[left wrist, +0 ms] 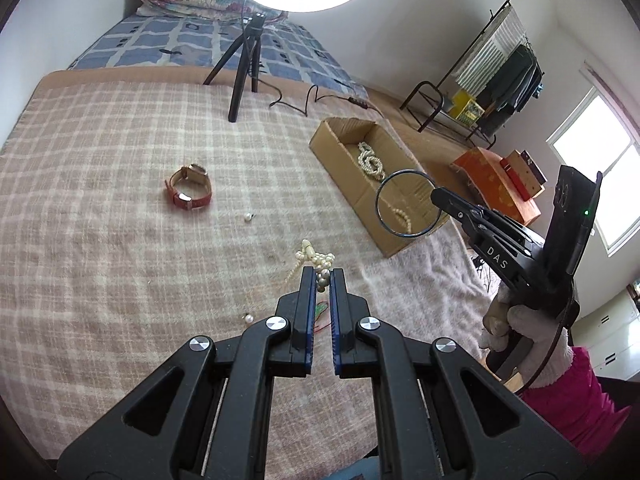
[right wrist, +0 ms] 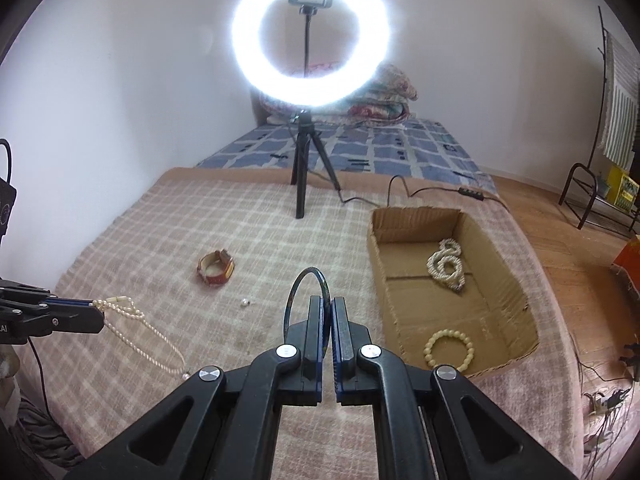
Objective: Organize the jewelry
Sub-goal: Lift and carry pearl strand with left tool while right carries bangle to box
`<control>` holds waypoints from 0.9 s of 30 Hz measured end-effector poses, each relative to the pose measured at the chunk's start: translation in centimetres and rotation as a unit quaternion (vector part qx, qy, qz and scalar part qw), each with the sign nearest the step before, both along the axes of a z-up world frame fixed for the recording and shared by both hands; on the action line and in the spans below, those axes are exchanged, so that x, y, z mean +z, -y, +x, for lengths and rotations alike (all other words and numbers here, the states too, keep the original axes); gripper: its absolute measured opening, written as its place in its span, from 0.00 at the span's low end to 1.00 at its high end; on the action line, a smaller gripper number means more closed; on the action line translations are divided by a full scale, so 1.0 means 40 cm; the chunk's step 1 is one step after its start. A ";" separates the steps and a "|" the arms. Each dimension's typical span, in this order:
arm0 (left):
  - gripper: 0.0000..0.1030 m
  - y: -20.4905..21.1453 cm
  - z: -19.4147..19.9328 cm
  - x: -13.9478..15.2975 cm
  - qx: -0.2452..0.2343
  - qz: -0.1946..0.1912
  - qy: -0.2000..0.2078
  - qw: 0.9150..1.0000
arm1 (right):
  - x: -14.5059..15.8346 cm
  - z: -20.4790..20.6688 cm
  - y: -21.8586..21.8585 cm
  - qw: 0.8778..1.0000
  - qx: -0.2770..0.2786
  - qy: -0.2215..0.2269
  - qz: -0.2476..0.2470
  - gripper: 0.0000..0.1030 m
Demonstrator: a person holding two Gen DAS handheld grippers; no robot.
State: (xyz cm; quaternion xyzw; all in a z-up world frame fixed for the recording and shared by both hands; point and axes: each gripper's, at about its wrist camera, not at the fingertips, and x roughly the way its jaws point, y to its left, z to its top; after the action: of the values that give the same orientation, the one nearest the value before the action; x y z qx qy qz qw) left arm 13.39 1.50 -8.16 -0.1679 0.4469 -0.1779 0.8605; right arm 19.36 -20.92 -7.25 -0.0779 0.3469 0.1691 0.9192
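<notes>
Your left gripper [left wrist: 321, 276] hides part of the pearl necklace [left wrist: 310, 258]. The small item [right wrist: 245, 302] beside the watch [right wrist: 215, 268] is too small to identify.

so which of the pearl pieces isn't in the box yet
The long pearl necklace, hanging from the left tongs above the blanket. The coiled strand and the bead bracelet already lie in the cardboard box.

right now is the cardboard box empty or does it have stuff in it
Not empty. The open cardboard box holds a coiled pearl strand and a cream bead bracelet.
</notes>
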 end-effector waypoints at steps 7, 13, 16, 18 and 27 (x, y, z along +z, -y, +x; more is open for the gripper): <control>0.04 0.056 0.037 0.052 -0.014 -0.010 0.023 1.000 | 0.056 0.033 0.058 0.999 -0.026 0.024 0.008 0.01; 0.04 0.110 0.097 0.091 -0.027 -0.014 0.036 0.999 | 0.081 0.059 0.117 0.998 -0.050 0.032 0.013 0.01; 0.04 0.137 0.131 0.107 -0.033 -0.014 0.042 0.998 | 0.087 0.067 0.149 0.998 -0.060 0.032 0.014 0.01; 0.04 0.155 0.154 0.117 -0.038 -0.013 0.047 0.998 | 0.087 0.071 0.166 0.997 -0.065 0.031 0.014 0.01; 0.04 0.256 0.258 0.153 -0.059 -0.002 0.070 0.996 | 0.068 0.102 0.231 0.996 -0.084 0.019 0.001 0.01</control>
State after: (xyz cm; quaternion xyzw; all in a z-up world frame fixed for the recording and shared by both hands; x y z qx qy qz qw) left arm 23.73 -8.72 -2.05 -0.1296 0.3941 -0.2410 0.8774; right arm 23.45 -30.18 -4.54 -0.0508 0.3341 0.0903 0.9368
